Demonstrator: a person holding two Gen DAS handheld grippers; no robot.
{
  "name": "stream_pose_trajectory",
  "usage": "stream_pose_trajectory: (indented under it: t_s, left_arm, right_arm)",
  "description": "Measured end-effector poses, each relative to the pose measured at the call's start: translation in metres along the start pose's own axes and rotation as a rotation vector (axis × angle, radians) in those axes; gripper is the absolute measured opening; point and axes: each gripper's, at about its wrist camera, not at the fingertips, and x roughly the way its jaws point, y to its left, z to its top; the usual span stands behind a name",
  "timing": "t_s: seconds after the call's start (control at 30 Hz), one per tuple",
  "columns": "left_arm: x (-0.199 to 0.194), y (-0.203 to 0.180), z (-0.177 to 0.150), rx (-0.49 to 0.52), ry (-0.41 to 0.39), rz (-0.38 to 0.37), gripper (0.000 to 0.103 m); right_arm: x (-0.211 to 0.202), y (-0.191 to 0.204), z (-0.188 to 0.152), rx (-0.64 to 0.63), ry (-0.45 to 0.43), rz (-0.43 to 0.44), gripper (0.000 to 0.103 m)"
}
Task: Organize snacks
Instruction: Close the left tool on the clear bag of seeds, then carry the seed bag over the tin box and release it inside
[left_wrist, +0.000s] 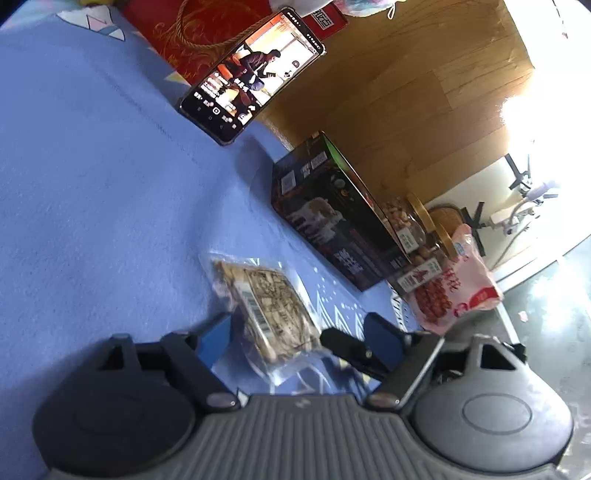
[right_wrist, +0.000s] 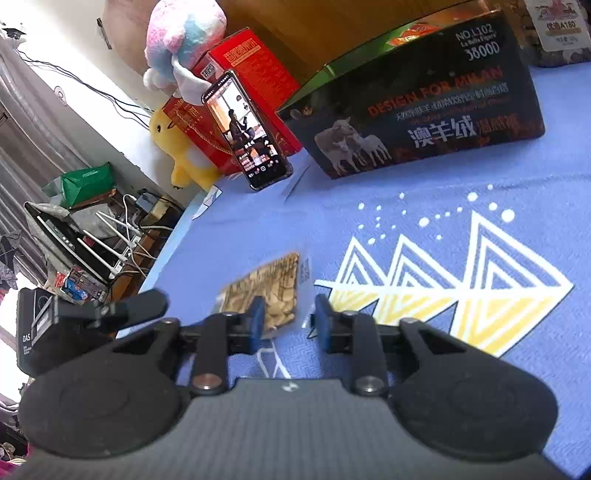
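The left gripper (left_wrist: 295, 323) is standing open, its fingers flanking the snack packet (left_wrist: 269, 306) without pressing it. The right gripper (right_wrist: 290, 317) is also hanging with its pads parted, the packet's near end partly between them and one pad overlapping it. The packet is lying flat on the blue cloth (left_wrist: 92, 184). Beyond it, a dark box (left_wrist: 332, 221) is sitting beside nut jars (left_wrist: 406, 221) and a pink bag (left_wrist: 458, 291). Farther off, a phone (left_wrist: 255, 77) is leaning on a red box (right_wrist: 258, 92).
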Motion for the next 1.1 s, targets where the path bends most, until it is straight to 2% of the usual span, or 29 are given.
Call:
stream_pose_trajectory:
  t_s: [0.03,0.07,0.1,0.2,0.3,0.37,0.5,0.63,0.67,0.83,0.9,1.03,1.1]
  left_arm:
    - [0.004,0.001,0.001,-0.008,0.014,-0.020,0.053]
    - [0.008,0.002,0.002,-0.026,0.036,-0.048,0.042]
    - [0.009,0.004,0.002,-0.033,0.047,-0.063,0.040]
    - [0.016,-0.008,0.002,0.034,0.043,-0.033,0.033]
    - [0.020,-0.017,0.005,0.066,0.047,-0.048,0.026]
    - [0.022,-0.018,0.008,0.070,0.047,-0.050,0.018]
    - [0.024,-0.009,0.012,0.015,0.052,-0.077,0.018]
    - [0.022,-0.002,0.014,-0.025,0.035,-0.098,0.017]
    - [0.020,-0.001,0.014,-0.033,0.032,-0.109,0.017]
    - [0.018,-0.007,0.015,-0.032,0.028,-0.170,0.017]
    - [0.018,-0.011,0.016,-0.019,0.021,-0.177,0.017]
    - [0.019,-0.016,0.019,0.002,0.024,-0.176,0.017]
    - [0.021,-0.022,0.024,0.016,0.025,-0.181,0.017]
  right_arm:
    - [0.000,-0.002,-0.001,0.015,0.006,0.018,0.003]
    - [0.000,-0.004,-0.001,0.029,0.005,0.029,0.003]
    - [-0.001,-0.003,-0.002,0.027,-0.002,0.030,0.003]
    - [-0.006,0.000,0.000,0.010,-0.030,0.028,0.003]
    - [-0.013,-0.002,0.002,0.017,-0.059,0.043,0.003]
    - [-0.015,-0.005,0.004,0.027,-0.069,0.049,0.003]
    - [-0.014,-0.019,0.005,0.105,-0.051,0.085,0.011]
    - [-0.012,-0.036,0.006,0.208,-0.030,0.087,0.021]
    - [-0.012,-0.038,0.006,0.224,-0.027,0.098,0.020]
    - [-0.006,-0.042,0.006,0.315,0.011,0.210,0.024]
    - [-0.008,-0.045,0.004,0.345,0.008,0.238,0.024]
    - [-0.021,-0.043,0.005,0.324,-0.041,0.237,0.008]
    - [-0.026,-0.038,0.006,0.303,-0.073,0.234,0.008]
